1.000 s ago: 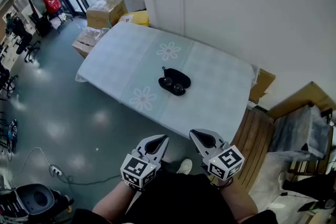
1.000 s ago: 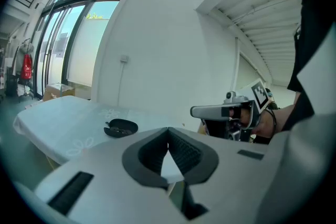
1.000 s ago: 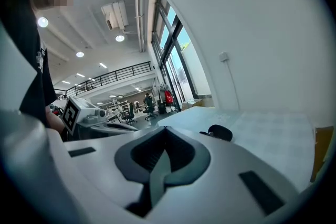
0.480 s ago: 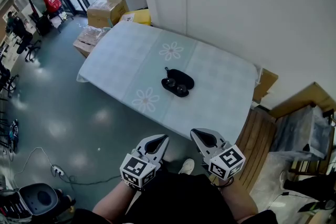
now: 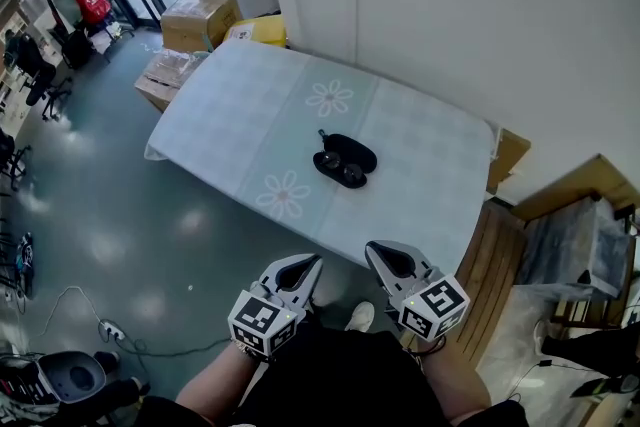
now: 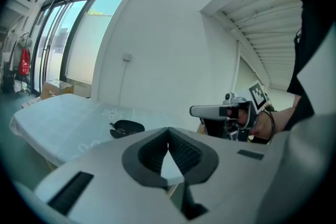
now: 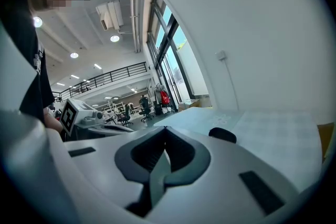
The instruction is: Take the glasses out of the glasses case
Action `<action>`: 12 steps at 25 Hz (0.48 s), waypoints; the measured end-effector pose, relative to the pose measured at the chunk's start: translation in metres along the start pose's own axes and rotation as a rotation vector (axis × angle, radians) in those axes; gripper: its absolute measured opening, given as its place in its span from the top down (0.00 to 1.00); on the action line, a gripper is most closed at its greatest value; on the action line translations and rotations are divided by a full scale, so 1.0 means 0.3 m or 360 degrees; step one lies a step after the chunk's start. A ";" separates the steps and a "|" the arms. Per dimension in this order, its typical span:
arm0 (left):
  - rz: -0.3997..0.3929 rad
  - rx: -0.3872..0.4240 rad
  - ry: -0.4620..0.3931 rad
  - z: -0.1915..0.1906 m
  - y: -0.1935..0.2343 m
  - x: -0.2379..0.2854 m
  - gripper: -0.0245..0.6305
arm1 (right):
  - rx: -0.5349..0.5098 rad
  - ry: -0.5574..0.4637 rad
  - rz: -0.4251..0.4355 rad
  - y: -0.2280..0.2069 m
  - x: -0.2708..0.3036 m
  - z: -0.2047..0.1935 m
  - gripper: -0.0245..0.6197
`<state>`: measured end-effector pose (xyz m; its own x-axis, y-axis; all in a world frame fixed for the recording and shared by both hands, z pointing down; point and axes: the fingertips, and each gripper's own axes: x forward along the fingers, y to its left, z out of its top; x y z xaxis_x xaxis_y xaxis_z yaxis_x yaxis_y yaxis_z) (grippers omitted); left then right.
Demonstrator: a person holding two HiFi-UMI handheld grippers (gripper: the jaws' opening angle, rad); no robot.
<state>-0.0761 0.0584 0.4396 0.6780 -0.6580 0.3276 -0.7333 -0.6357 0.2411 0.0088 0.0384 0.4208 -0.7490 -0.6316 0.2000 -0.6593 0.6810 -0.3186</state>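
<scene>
Head view showed the open glasses case [image 5: 345,161] on the table [image 5: 230,115], far ahead of both grippers, its long axis running far-left to near-right. Left gripper [image 5: 303,267] and right gripper [image 5: 383,257] hung closed and empty, the right seemingly slightly nearer.

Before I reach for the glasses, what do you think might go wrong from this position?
1. The glasses case lies open and loose on the tablecloth; lifting the glasses with one tool may drag the case along unless the other steadies it.
2. The left tool and right tool are both shut and well short of the case; arriving shut, they might knock it.
3. Dark glasses in a dark case: a lens could get pinched instead of the frame.
</scene>
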 end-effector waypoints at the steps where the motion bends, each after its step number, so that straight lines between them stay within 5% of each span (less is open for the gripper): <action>1: -0.0010 0.0010 0.0002 0.000 0.010 -0.003 0.92 | 0.0002 -0.0004 -0.0010 0.001 0.009 0.002 0.93; 12: -0.0086 0.0031 0.0012 0.022 0.110 -0.036 0.92 | 0.0027 -0.0040 -0.0117 0.018 0.088 0.016 0.93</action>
<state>-0.1073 0.0421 0.4380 0.7163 -0.6194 0.3213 -0.6944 -0.6782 0.2408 -0.0142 0.0237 0.4198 -0.6964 -0.6892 0.2001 -0.7113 0.6260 -0.3196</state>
